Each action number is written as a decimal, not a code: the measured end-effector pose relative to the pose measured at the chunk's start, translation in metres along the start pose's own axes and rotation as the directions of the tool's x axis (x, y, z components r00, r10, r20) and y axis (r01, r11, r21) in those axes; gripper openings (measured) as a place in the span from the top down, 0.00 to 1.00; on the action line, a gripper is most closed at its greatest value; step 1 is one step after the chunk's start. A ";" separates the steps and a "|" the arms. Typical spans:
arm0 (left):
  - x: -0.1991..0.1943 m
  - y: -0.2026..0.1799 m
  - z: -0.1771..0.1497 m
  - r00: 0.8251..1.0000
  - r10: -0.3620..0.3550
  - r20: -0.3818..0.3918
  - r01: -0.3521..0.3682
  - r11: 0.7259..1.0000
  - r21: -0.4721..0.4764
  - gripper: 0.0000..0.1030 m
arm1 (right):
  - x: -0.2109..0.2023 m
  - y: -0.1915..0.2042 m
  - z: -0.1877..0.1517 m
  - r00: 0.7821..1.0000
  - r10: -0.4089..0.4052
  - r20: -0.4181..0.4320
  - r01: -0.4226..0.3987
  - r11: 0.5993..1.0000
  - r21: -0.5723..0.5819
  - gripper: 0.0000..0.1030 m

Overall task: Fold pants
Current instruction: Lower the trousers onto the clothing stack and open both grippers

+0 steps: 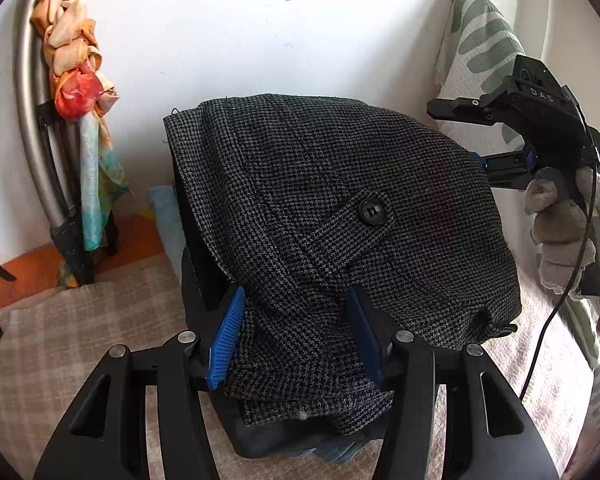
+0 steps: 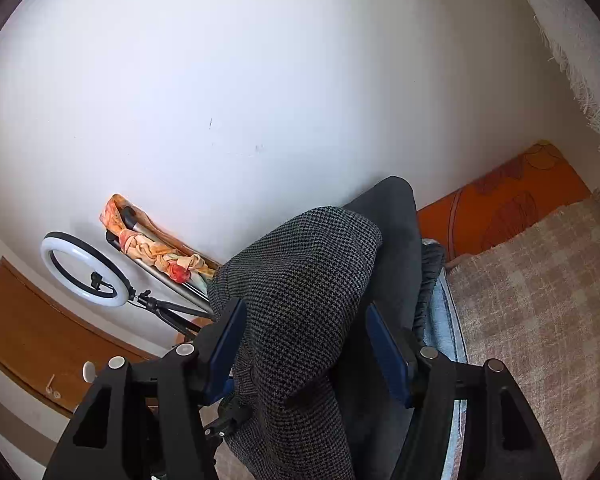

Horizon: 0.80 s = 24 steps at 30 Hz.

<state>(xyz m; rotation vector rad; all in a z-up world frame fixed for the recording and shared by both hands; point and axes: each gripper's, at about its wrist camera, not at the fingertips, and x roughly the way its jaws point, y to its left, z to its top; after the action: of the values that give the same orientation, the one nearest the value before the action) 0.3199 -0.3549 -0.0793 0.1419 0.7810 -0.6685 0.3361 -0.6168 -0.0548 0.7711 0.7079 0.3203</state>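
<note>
The pants (image 1: 340, 208) are dark grey houndstooth with a black button on a tab, bunched in a folded bundle above a stack of other clothes. My left gripper (image 1: 296, 336) has its blue pads on either side of the pants' near edge, shut on the fabric. My right gripper (image 2: 304, 352) is shut on the other end of the pants (image 2: 304, 280), which drape over its fingers. In the left wrist view the right gripper (image 1: 504, 164) shows at the bundle's right side, held by a gloved hand.
A beige checked blanket (image 1: 80, 328) covers the bed. Dark and light blue folded clothes (image 2: 440, 320) lie under the pants. A white wall is close behind. A folded frame with an orange scarf (image 1: 76, 80) and a ring light (image 2: 84, 272) stand left. An orange pillow (image 2: 508, 200) lies right.
</note>
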 end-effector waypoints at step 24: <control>-0.014 0.022 0.011 0.999 -0.048 0.003 0.048 0.998 -0.031 0.48 | 0.050 0.038 0.023 0.844 -0.505 0.182 0.536 0.782 -0.319 0.64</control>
<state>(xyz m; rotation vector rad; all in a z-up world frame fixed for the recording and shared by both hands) 0.3321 -0.3346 -0.0647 0.0942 0.7944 -0.7015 0.3878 -0.5776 -0.0388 0.2134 0.7246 -0.0960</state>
